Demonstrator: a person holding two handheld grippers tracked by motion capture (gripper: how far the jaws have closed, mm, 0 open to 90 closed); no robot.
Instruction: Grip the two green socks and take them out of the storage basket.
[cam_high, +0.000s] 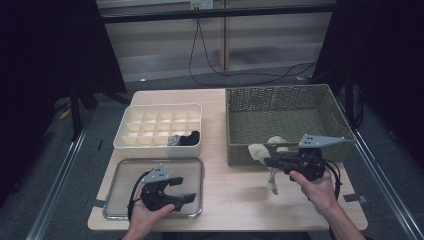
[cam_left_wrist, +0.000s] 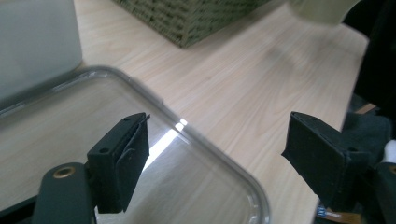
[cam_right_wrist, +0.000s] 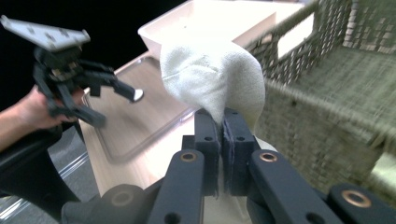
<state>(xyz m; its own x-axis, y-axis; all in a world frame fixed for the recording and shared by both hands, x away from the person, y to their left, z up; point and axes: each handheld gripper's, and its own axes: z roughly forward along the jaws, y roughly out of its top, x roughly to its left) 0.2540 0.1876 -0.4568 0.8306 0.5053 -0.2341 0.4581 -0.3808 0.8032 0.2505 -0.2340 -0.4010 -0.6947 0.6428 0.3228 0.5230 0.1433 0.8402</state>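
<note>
The right gripper (cam_high: 265, 161) pinches a sock (cam_right_wrist: 212, 79), which hangs lengthwise below its jaws. The left gripper (cam_high: 182, 189) gapes empty, well off to the sock's side over the lid (cam_high: 120, 172).

No readable text, labels, brands, numbers or signs anywhere.

one cream sock (cam_high: 261, 150), one dark sock (cam_high: 186, 138), one white divided organizer box (cam_high: 159, 125), one clear lid (cam_high: 120, 186), one woven basket (cam_high: 285, 102), two grippers, one wooden table (cam_high: 230, 192)

Dim room, dark surroundings; glare streak on clear lid (cam_left_wrist: 168, 140); wicker basket (cam_right_wrist: 336, 102) motion-blurred.
</note>
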